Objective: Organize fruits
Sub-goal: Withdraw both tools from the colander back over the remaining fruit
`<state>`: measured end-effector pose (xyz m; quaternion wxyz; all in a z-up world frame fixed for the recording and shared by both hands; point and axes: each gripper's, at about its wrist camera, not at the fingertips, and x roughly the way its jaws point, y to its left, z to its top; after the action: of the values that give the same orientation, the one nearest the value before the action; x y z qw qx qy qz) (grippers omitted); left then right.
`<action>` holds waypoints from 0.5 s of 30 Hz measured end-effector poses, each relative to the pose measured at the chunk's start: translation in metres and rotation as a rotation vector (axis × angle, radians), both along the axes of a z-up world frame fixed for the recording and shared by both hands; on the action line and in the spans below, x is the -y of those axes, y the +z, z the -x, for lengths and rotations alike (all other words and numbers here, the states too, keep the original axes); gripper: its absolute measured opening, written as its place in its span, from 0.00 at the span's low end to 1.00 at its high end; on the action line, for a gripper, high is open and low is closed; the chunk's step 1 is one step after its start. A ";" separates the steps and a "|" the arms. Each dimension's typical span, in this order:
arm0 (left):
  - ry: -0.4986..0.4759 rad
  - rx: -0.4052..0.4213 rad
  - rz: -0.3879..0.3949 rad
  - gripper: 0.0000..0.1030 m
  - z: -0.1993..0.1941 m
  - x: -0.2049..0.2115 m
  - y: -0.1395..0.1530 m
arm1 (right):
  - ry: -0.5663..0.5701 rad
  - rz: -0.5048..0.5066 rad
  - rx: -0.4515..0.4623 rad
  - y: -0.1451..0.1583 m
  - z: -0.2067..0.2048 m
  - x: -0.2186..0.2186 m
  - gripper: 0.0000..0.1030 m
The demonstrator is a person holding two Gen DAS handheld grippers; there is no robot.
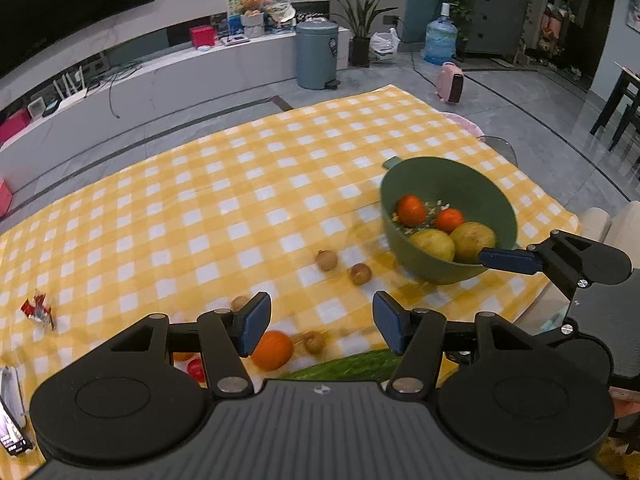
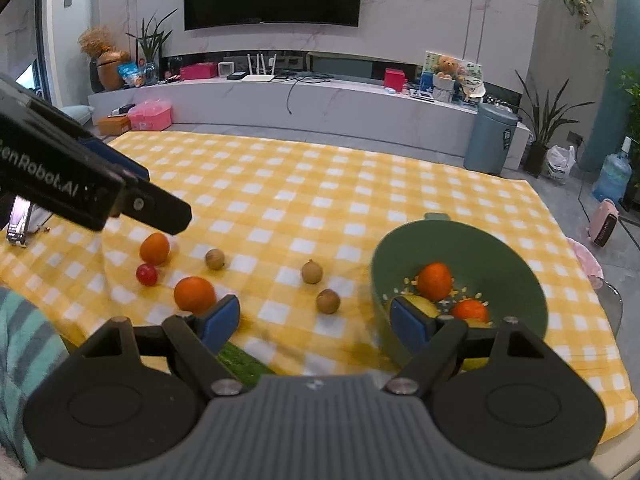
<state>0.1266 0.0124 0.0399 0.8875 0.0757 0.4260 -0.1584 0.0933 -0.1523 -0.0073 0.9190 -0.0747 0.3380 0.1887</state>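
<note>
My left gripper [image 1: 320, 322] and right gripper [image 2: 316, 320] fingers are released, empty; green bowl [image 2: 516, 260] holds oranges on the counter [image 2: 280, 208].

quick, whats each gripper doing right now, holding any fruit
Left gripper: jaws open, nothing between them.
Right gripper: jaws open, empty, beside the green bowl.

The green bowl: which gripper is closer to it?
Right. The right gripper has one finger over the green bowl; the left gripper hangs beside it, over loose fruit.
</note>
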 end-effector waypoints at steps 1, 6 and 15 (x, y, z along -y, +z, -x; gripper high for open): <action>0.007 -0.004 0.003 0.67 -0.001 -0.005 -0.001 | 0.004 0.002 -0.005 -0.002 0.000 -0.002 0.77; 0.050 -0.021 0.031 0.67 -0.008 -0.031 -0.007 | 0.018 0.017 -0.033 -0.009 -0.006 -0.013 0.76; 0.133 -0.061 -0.030 0.67 -0.028 -0.067 -0.032 | 0.005 0.011 -0.094 -0.024 -0.024 -0.025 0.70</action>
<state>0.1546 0.0790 0.0079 0.8814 0.0557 0.4593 -0.0950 0.1176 -0.1269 -0.0312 0.9011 -0.0717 0.3818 0.1924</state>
